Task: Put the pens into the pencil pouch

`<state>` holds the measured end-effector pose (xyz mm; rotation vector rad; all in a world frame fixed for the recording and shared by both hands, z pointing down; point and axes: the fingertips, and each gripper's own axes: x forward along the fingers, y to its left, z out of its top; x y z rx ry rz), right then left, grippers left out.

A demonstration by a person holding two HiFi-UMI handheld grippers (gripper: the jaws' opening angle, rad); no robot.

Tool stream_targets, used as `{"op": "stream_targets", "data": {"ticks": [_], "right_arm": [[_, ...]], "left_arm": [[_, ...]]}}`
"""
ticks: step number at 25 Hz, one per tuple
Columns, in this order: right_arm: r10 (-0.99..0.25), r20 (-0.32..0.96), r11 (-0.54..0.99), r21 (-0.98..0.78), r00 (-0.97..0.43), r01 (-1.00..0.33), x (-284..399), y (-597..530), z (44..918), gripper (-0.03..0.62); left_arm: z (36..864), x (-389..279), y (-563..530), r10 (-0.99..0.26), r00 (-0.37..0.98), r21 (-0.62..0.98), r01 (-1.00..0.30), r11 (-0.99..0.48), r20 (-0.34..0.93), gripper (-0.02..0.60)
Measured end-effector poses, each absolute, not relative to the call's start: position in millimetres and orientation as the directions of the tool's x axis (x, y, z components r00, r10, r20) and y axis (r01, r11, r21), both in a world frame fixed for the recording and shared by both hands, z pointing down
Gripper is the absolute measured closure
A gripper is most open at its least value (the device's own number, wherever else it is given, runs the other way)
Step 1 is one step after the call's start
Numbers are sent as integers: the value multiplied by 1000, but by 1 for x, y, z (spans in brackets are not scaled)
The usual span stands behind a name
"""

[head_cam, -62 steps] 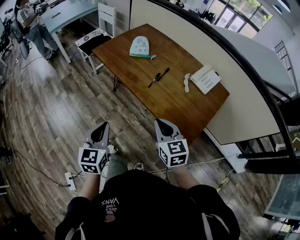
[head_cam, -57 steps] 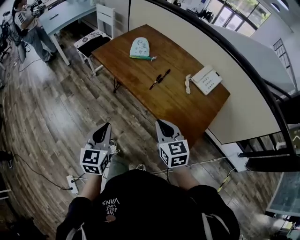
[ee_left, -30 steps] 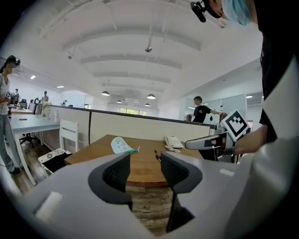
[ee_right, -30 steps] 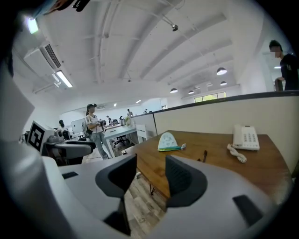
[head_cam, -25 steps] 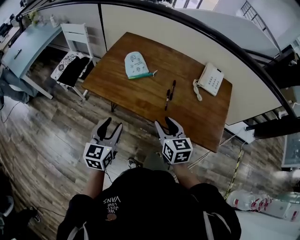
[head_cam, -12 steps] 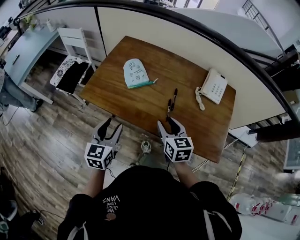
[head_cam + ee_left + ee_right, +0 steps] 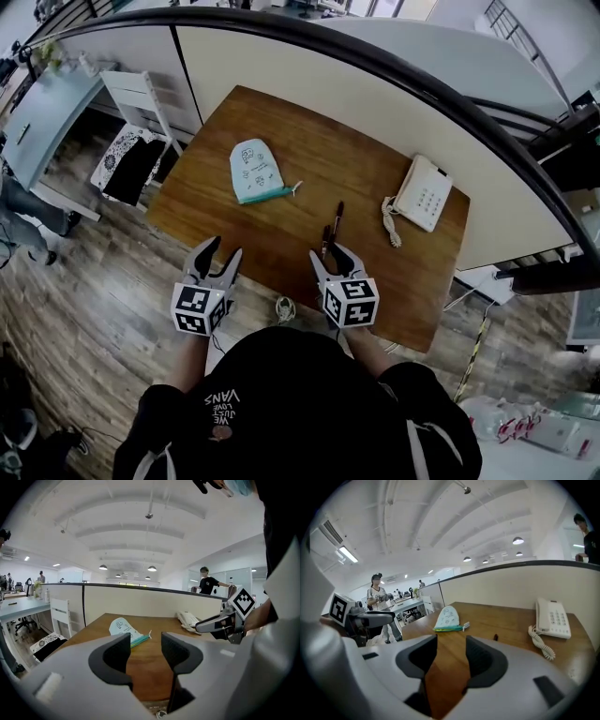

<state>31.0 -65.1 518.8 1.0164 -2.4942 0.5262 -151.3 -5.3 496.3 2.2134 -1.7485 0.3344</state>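
The person has walked up to the wooden table, which was well ahead across the floor moments ago and is now lying right under both tools. The jaws, pressed together then, are now standing apart. The left gripper is hovering released at the table's near edge, with only bare wood showing between its jaws in the left gripper view. The right gripper is likewise spread and grasping nothing, its tips just beside the near end of the two black pens, which are lying almost end to end near the middle of the table. The pale blue pencil pouch is lying flat to the left of the pens and apart from them, its teal zipped edge facing the person. A white telephone is sitting at the right end with its coiled cord trailing beside it. A cream partition is running along the far side of the table. A white chair is standing on the plank floor at the left. In the right gripper view, a person is standing by distant desks under ceiling lights.
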Motion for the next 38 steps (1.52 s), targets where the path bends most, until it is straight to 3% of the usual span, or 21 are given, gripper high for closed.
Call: {"op": "stream_targets", "data": {"ticks": [15, 27, 38], "right_arm": [[-586, 544, 611, -190, -600, -769, 45, -117, 544, 434], [-712, 591, 349, -169, -378, -922, 57, -105, 561, 434], [-743, 635, 171, -126, -212, -977, 60, -83, 584, 434]], "left_arm": [[525, -150, -92, -855, 275, 58, -959, -279, 440, 391], [567, -160, -132, -699, 442, -9, -842, -539, 562, 391], [608, -166, -159, -568, 495, -116, -679, -725, 657, 391]]}}
